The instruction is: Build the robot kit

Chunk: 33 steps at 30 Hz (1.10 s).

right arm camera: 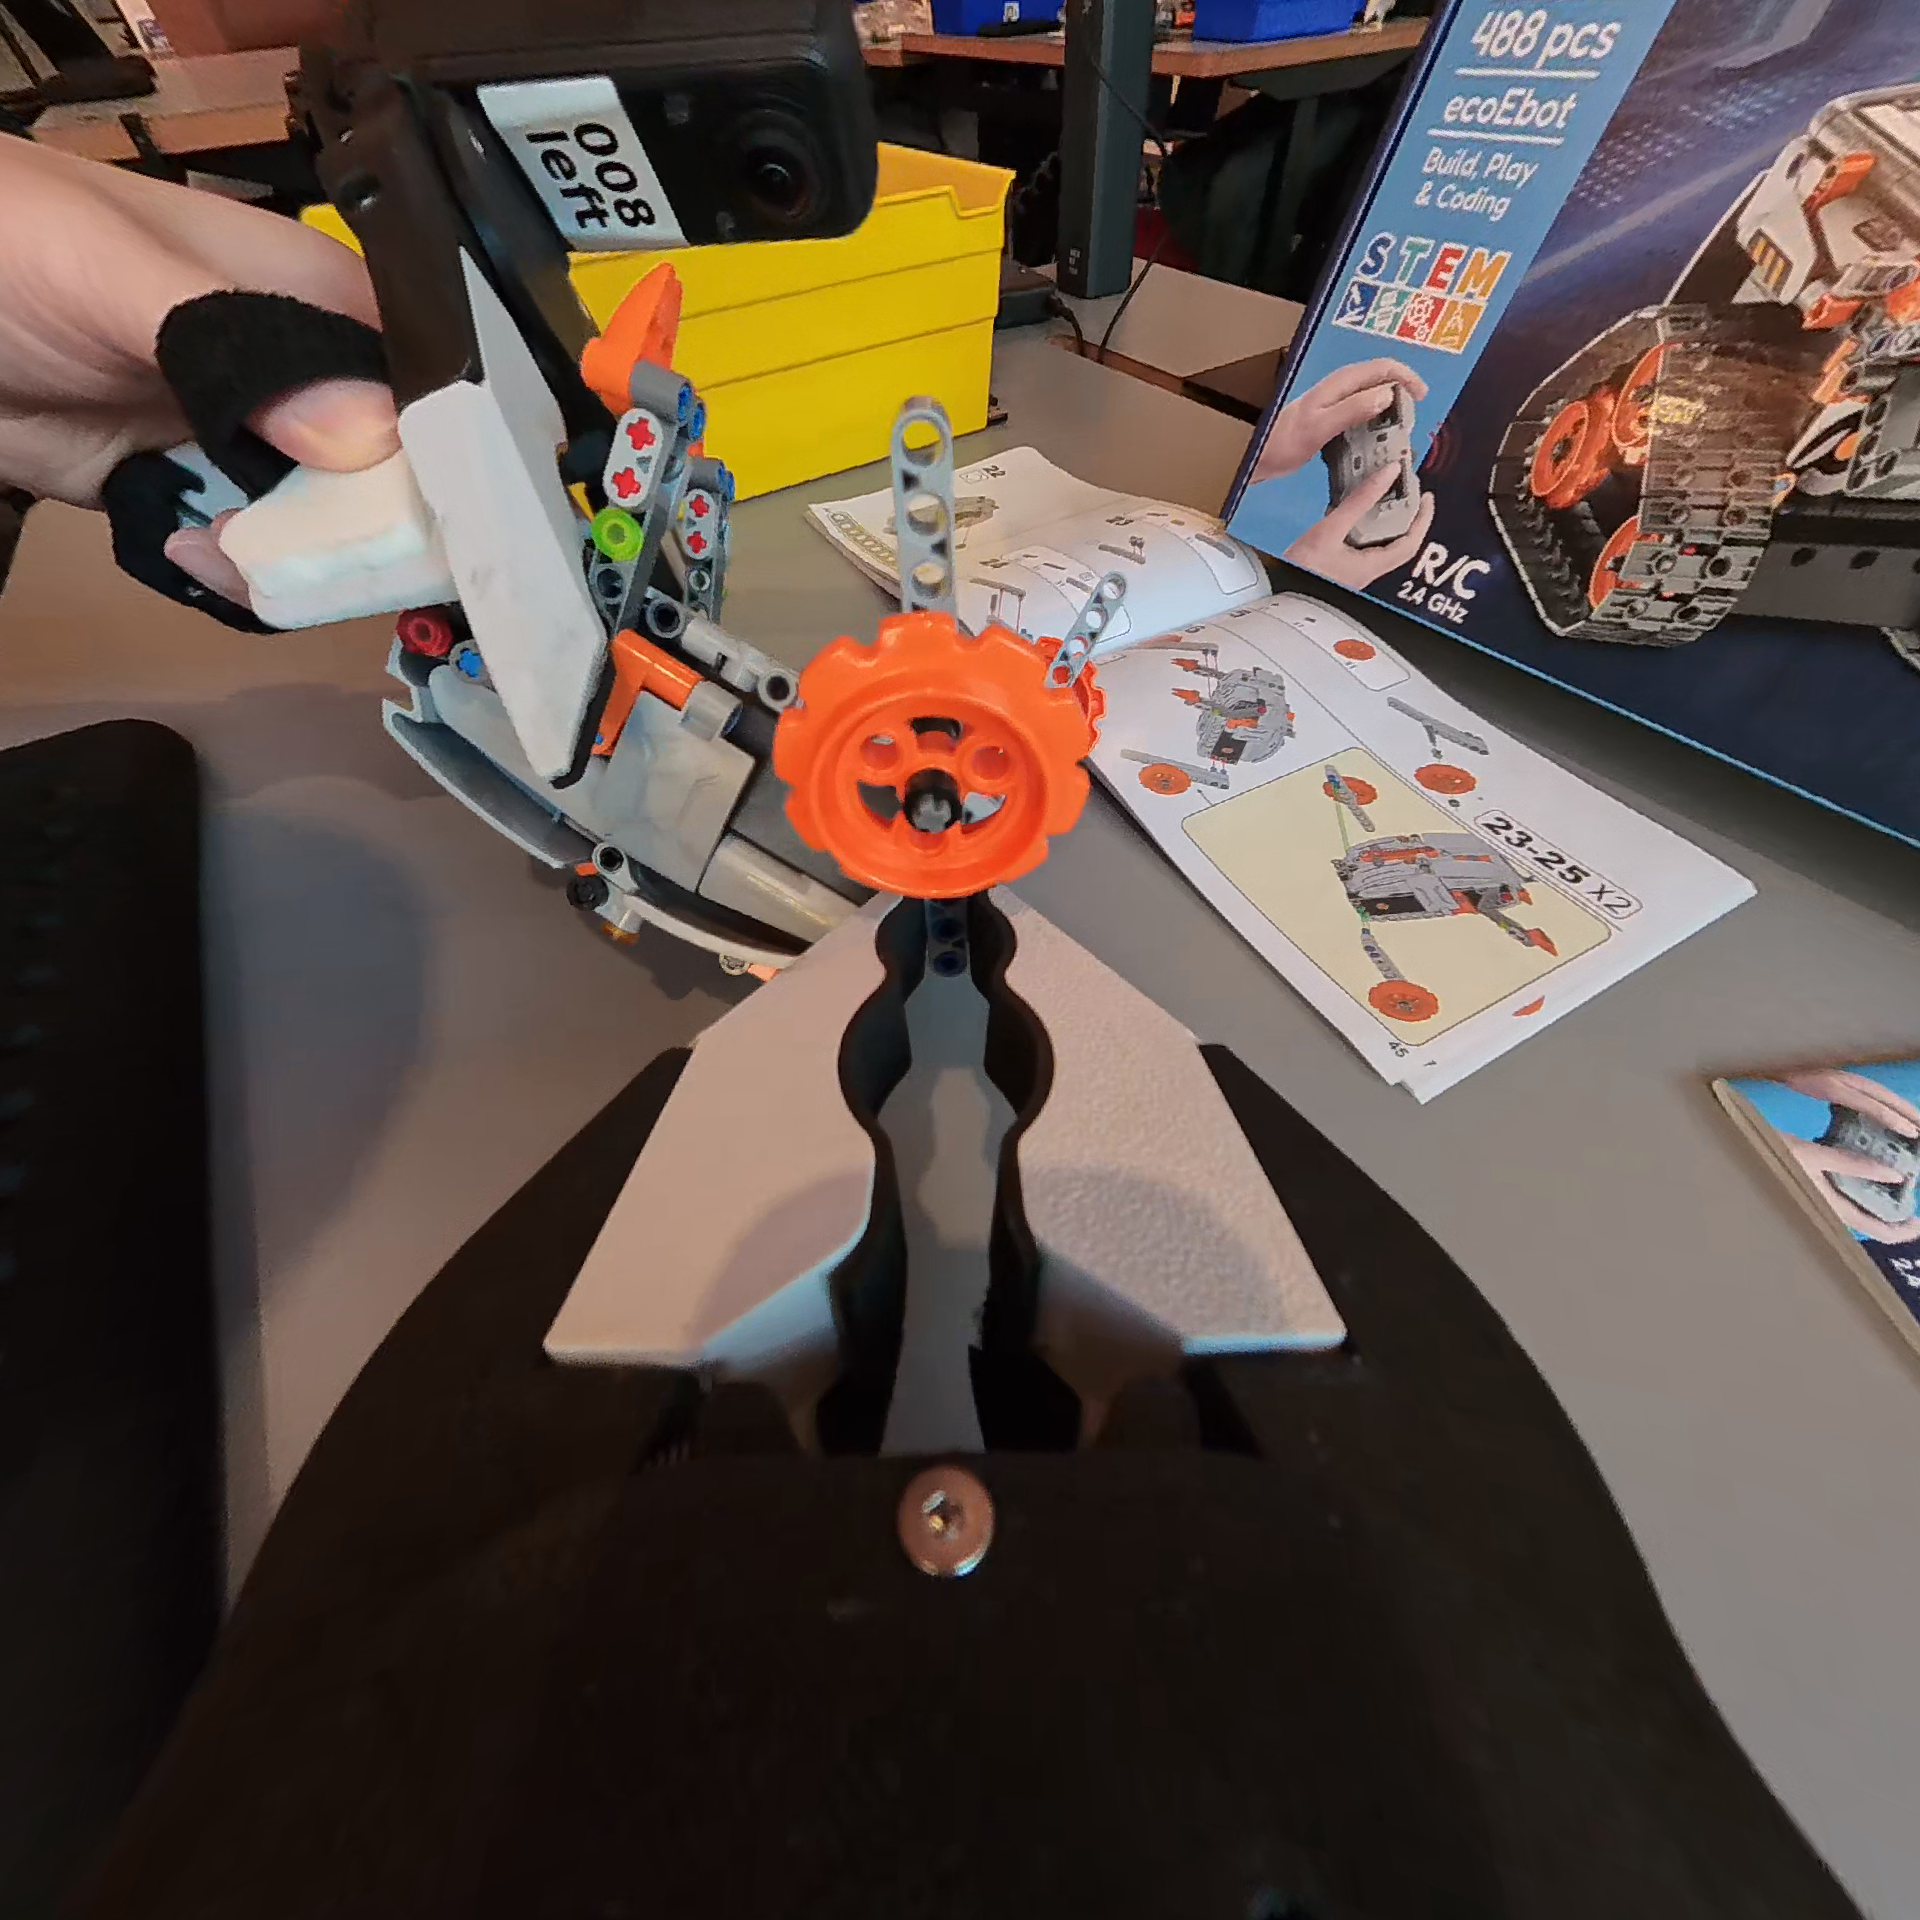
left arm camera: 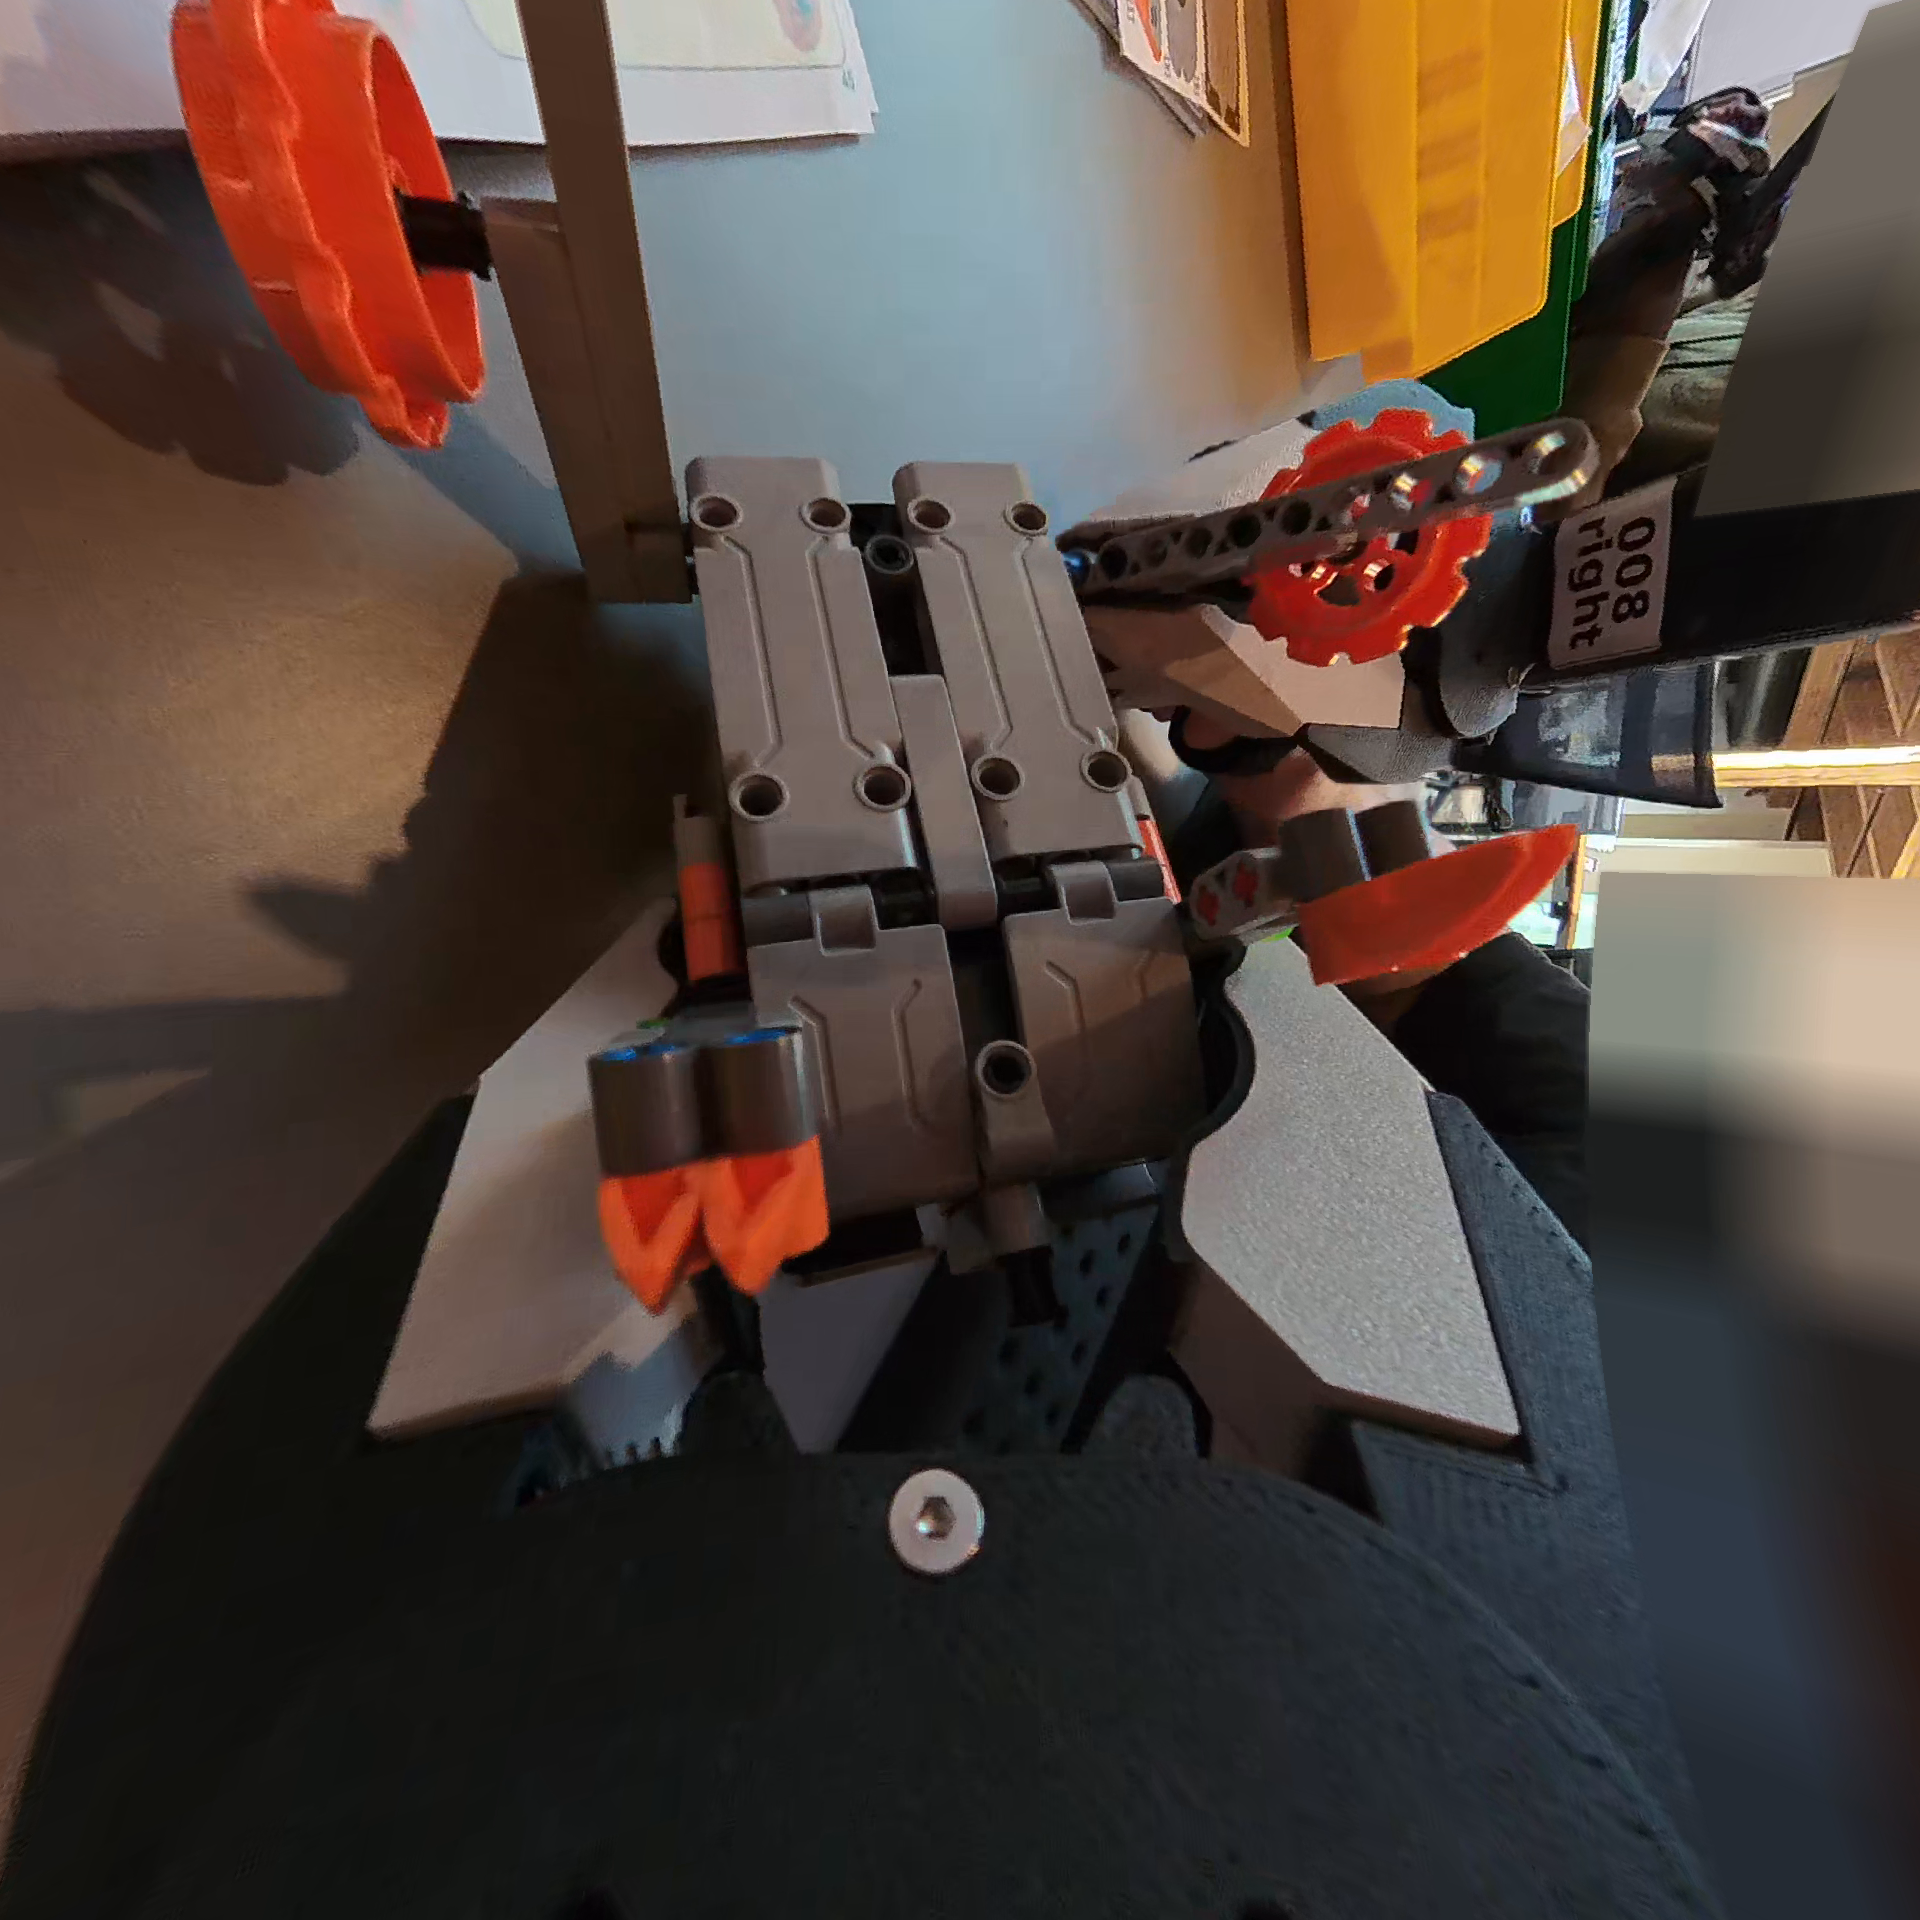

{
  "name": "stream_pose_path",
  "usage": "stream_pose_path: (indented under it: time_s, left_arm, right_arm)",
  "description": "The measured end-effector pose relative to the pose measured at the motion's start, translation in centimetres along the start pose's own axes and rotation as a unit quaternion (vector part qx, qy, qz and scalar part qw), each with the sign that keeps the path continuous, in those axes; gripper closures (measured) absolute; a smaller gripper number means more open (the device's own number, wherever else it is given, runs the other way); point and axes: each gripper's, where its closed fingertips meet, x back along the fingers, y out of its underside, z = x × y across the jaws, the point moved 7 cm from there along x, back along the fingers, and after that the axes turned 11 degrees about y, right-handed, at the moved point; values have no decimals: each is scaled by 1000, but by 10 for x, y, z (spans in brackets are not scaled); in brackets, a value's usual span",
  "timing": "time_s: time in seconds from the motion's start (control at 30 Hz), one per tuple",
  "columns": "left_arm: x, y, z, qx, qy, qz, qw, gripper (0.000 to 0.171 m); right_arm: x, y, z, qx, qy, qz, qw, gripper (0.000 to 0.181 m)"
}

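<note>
My left gripper (left arm camera: pixel 935 997) is shut on a grey brick-built model body (left arm camera: pixel 894 727) with orange parts, held off the table. A long grey beam (left arm camera: pixel 597 312) on the model's left carries an orange toothed wheel (left arm camera: pixel 322 218). My right gripper (right arm camera: pixel 938 925) is shut on the lower end of a grey holed beam (right arm camera: pixel 923 488) with an orange toothed wheel (right arm camera: pixel 930 753) pinned on it. It holds this right beside the model (right arm camera: pixel 665 769). The right gripper also shows in the left wrist view (left arm camera: pixel 1195 644), at the model's right side. A person's hand (right arm camera: pixel 125 343) holds the left gripper (right arm camera: pixel 530 582).
An open instruction booklet (right arm camera: pixel 1351 831) lies on the grey table (right arm camera: pixel 364 987). A blue product box (right arm camera: pixel 1662 364) stands at the back right, a yellow bin (right arm camera: pixel 831 312) behind the model. A second booklet (right arm camera: pixel 1849 1174) lies at the right edge, a black object (right arm camera: pixel 94 1039) at the left. My right fingertips sit around 6 centimetres from my left ones.
</note>
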Motion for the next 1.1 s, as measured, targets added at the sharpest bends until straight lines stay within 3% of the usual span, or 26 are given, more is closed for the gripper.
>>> stream_pose_path:
  time_s: [0.13,0.37,0.7,0.9,1.1]
  left_arm:
    - [0,-1,1,-7,-11,-1,1000,76]
    - [0,-4,2,-14,-30,2,999,77]
    - [1,-6,2,-22,-44,-7,999,77]
    - [1,-6,2,-21,-43,-1,999,77]
    - [0,-4,2,-22,-49,-6,999,77]
  right_arm:
    - [-1,2,1,2,-11,-15,1000,175]
    - [-4,-2,-2,79,1,-39,996,175]
    - [-6,0,2,10,-18,-51,998,174]
    - [-5,1,0,32,-11,-45,998,175]
    - [-6,0,0,-13,0,-55,998,174]
